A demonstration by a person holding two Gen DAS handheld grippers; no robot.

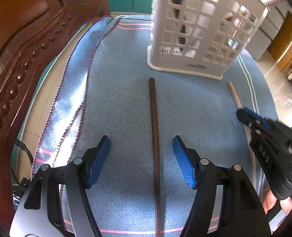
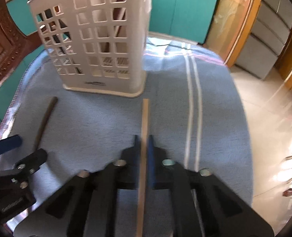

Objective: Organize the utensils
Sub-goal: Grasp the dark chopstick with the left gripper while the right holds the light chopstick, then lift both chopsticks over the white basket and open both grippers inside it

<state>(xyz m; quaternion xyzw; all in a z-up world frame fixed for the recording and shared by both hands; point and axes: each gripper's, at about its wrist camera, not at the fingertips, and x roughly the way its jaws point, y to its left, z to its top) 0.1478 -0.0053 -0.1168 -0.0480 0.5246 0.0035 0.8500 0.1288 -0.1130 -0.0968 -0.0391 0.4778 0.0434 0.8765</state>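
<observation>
Covering table: blue towel point(image 1: 126, 79), teal cabinets point(image 2: 183, 9)

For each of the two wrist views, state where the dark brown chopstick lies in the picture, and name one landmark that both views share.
Left wrist view: the dark brown chopstick runs up the centre, between the left tool's open jaws.
Right wrist view: the same chopstick lies at lower left, slanted, beside the left tool.
Shared landmark: the white lattice holder on the blue towel.
</observation>
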